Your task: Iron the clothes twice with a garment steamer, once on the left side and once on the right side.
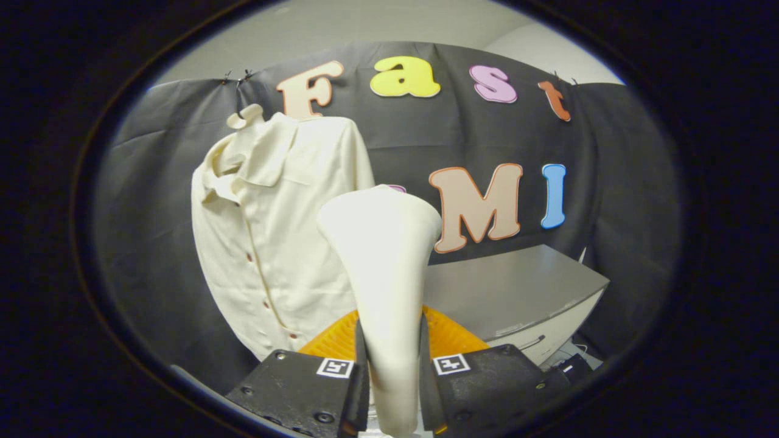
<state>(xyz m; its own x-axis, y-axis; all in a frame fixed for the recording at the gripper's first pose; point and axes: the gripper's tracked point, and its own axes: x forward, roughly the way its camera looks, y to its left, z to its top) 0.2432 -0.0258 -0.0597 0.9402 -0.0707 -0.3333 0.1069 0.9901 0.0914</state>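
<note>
Jaws (392, 371) clamped on steamer (383, 261) handle, head upright | shirt (274, 231) hangs far left on wall | grey bench (517, 292) right

No readable words, brands or numbers on my tongs (392, 365): each finger carries only a square black-and-white marker (335, 367), a coded pattern and not text; a second (451, 364) matches it.
</note>
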